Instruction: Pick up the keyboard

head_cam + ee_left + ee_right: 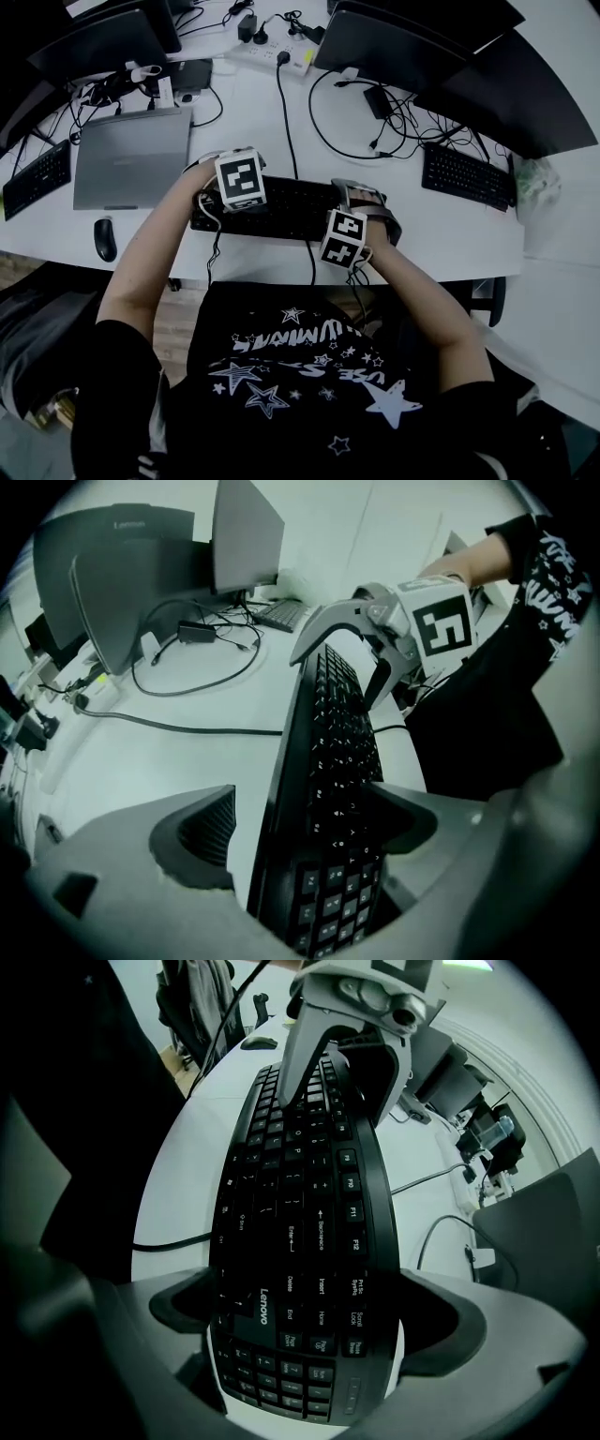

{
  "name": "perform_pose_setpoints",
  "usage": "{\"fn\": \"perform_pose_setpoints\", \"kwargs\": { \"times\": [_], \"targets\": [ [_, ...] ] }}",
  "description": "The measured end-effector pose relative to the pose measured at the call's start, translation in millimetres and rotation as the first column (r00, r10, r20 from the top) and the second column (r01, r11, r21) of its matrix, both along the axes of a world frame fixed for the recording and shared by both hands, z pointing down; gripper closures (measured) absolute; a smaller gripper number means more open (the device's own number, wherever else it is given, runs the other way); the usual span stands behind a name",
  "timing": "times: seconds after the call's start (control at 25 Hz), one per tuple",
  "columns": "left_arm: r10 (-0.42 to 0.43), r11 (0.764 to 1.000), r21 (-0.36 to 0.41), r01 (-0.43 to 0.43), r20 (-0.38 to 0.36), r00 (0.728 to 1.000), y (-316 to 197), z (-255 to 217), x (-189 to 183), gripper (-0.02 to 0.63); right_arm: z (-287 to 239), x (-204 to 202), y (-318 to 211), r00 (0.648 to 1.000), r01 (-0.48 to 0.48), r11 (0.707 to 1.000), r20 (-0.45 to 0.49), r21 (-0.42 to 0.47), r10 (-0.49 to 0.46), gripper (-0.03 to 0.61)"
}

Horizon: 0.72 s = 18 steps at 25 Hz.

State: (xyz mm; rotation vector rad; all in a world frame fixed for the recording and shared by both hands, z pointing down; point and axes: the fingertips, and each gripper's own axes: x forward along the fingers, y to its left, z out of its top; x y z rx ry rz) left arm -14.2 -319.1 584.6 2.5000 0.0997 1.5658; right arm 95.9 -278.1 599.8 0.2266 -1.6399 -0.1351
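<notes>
Presently, the keyboard (281, 208) lies along the desk's (246, 105) near edge, the right gripper (305, 1321) pinching its right end and the left gripper (309, 836) spread with 1 jaw clear, so close the left fully, then raise both ends level.

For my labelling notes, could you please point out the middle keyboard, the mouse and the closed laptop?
middle keyboard (281, 211), head view, its key field.
mouse (105, 240), head view, its top.
closed laptop (131, 157), head view, middle of its lid.

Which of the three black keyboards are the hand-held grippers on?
The middle black keyboard: its ends sit inside the left hand-held gripper and right hand-held gripper. The far-left keyboard and far-right keyboard lie untouched.
</notes>
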Motion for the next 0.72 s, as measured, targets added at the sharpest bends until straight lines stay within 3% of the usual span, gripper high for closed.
{"fn": "perform_pose_setpoints", "kwargs": {
  "times": [0.28,0.44,0.64,0.72],
  "targets": [
    [0.083,0.985,-0.157,-0.073,0.058,0.995,23.1,0.9,3.5,0.176,-9.9,-3.0,5.5,0.997,0.069,0.983,-0.031,0.171,-0.064,0.006],
    [0.129,0.962,-0.253,-0.107,0.071,0.989,51.5,2.7,7.6,0.178,-12.9,-2.7,8.8,0.996,0.083,0.964,-0.035,0.252,-0.076,0.006],
    [0.23,0.949,-0.254,-0.184,0.163,0.959,69.6,10.3,-1.1,0.188,-15.3,-1.3,9.2,0.994,0.107,0.948,-0.035,0.3,-0.101,0.007],
    [0.222,0.952,-0.252,-0.176,0.171,0.96,71.5,9.8,-2.3,0.324,-16.6,-2.2,10.1,0.992,0.122,0.938,-0.034,0.324,-0.118,0.006]
  ]
}}
